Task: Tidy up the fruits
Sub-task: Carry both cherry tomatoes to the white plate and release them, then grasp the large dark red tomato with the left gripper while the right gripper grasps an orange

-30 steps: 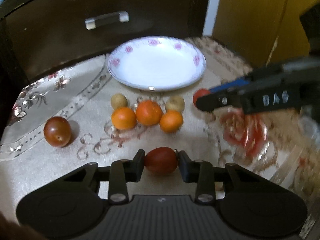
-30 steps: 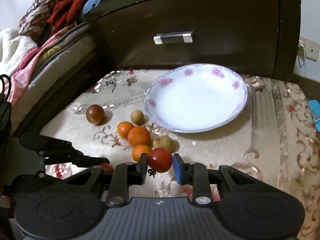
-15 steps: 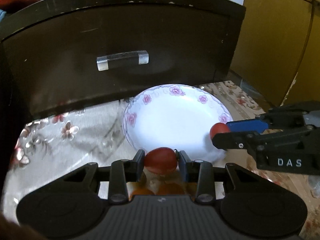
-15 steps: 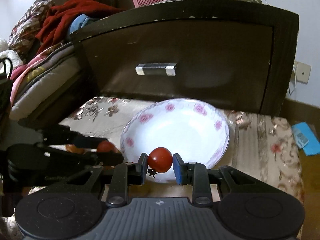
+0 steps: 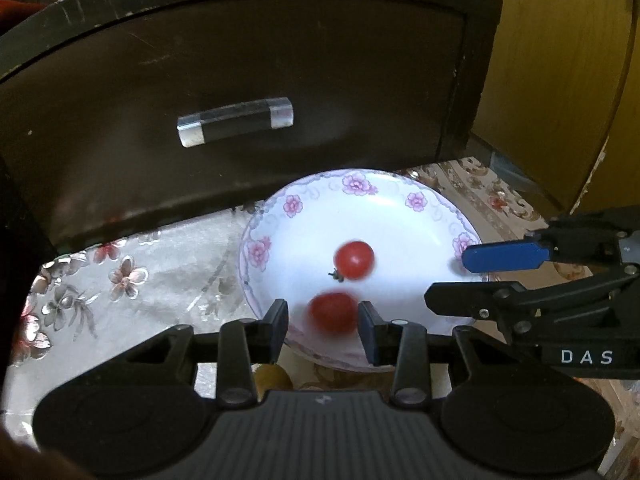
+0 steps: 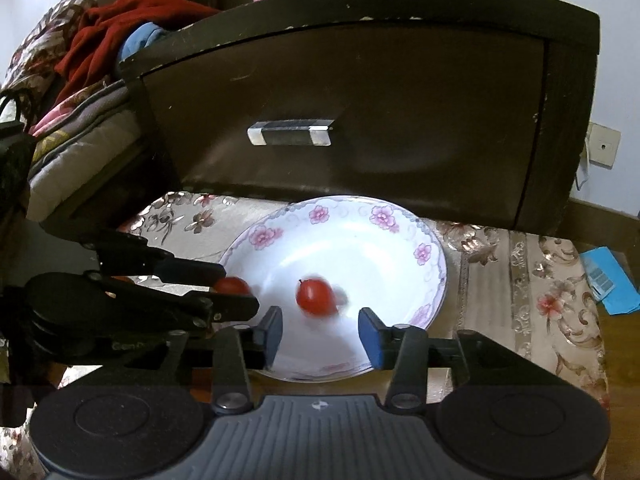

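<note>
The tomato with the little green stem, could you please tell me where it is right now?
In the left wrist view the stemmed tomato lies loose inside the floral plate, near its centre, just beyond the blurred tomato between the left hand-held gripper pads.

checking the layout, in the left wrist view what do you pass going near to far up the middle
left gripper → blurred tomato between its fingers → second tomato on the plate → far rim of the plate → drawer handle

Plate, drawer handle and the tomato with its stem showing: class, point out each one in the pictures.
plate (image 6: 384, 248): right wrist view, bare white inside.
drawer handle (image 5: 236, 121): left wrist view, middle of the bar.
tomato with its stem showing (image 5: 354, 259): left wrist view, centre of its red skin.
</note>
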Motion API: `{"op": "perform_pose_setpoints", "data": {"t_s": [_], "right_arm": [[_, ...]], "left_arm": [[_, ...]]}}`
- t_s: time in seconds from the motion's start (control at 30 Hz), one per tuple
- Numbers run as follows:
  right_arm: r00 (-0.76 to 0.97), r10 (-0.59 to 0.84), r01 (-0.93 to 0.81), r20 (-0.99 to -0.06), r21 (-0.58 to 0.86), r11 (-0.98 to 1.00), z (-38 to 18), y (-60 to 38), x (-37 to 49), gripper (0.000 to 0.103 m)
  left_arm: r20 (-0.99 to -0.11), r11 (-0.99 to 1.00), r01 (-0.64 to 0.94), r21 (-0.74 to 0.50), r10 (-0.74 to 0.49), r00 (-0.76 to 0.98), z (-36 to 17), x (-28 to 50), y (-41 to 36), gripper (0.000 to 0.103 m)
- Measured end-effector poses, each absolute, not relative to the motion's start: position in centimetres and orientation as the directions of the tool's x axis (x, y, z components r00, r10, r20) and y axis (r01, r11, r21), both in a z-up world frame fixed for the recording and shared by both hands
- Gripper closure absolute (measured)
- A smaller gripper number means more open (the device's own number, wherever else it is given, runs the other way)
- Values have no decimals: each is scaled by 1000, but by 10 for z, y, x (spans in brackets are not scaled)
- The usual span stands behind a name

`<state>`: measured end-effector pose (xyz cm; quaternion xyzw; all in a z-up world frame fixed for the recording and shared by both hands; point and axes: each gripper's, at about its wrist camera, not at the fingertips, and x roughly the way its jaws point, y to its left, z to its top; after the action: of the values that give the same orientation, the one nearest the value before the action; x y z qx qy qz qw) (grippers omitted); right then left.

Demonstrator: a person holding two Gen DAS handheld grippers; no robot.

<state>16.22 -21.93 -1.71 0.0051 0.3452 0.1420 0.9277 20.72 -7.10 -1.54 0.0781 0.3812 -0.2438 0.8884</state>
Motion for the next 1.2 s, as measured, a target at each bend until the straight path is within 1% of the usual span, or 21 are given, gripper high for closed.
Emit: {"op": "perform_pose_setpoints", "data": {"t_s": [0.17,0.33,0.43,0.53,0.63,0.73,0.97,1.2], "right_arm": [[726,265,-252,-635,113,961,-13,-220,159,65],[733,268,-254,-626,114,960,-3,-215,150,65],[733,271,-260,-624,111,959,5,-209,139,65],[725,283,-276,-628,112,955,10,-199,126,65],[705,302,-300,-642,115,947,11,-189,111,64],[681,307,-316,-665,111,942,6,-178,95,64],[631,302,-329,-715,106,938,-17,-159,98,64],[605,300,-323,-738,116,939,-38,-156,108,64]], "left_arm": [[-698,886,459,-65,-369,614,-3,205,-58,57],[-669,910,411,-51,-337,663,18,189,-40,56],[-645,922,386,-30,-313,698,30,173,-29,50],[-627,933,358,-26,-294,722,40,156,-14,39],[-627,941,339,-7,-268,732,44,142,-3,37],[-640,944,330,-10,-260,723,39,132,5,33],[-700,936,351,-20,-264,664,9,127,18,33],[-713,908,416,48,-260,651,-9,130,15,33]]}}
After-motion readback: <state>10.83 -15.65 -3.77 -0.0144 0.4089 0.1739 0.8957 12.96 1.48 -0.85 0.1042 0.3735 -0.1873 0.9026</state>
